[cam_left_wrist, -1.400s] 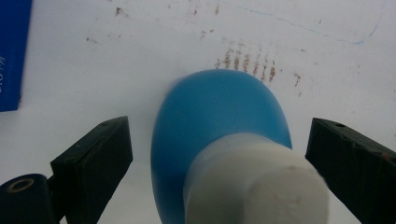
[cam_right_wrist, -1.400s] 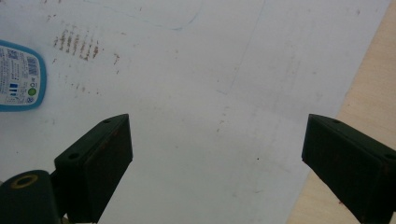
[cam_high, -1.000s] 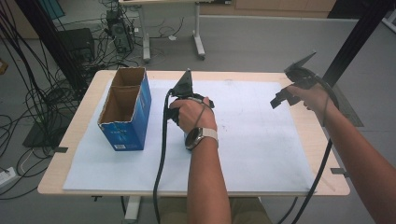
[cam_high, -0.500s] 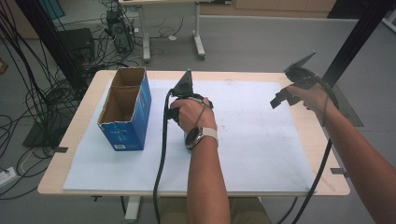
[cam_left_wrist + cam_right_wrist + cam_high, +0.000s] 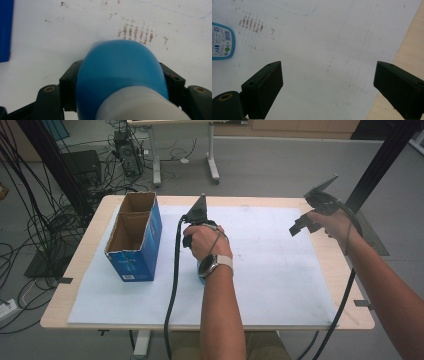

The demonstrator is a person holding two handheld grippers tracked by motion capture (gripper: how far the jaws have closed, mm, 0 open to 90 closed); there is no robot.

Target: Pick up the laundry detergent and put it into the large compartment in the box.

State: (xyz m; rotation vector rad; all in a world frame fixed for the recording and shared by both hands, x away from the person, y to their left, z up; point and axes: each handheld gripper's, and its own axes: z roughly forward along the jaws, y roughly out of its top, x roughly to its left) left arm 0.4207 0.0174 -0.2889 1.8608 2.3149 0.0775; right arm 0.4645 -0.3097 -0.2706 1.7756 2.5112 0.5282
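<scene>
A blue bottle (image 5: 120,67) with a white cap (image 5: 140,105) sits between the black jaws of my left gripper (image 5: 122,75), which is shut on its body above the white mat (image 5: 50,30). In the high view the left gripper (image 5: 197,227) is near the middle of the table, and a bit of the blue bottle (image 5: 202,268) shows under the wrist. My right gripper (image 5: 306,222) hangs over the mat's right side. Its jaws stand wide open around nothing (image 5: 327,82). The bottle's labelled end (image 5: 222,41) shows at the left edge of the right gripper view.
An open-topped blue cardboard box (image 5: 132,245) stands on the left of the mat, close to the left gripper, with its side (image 5: 5,30) in the left gripper view. The bare wooden table edge (image 5: 409,50) lies right of the mat. A black post (image 5: 380,165) rises at the back right.
</scene>
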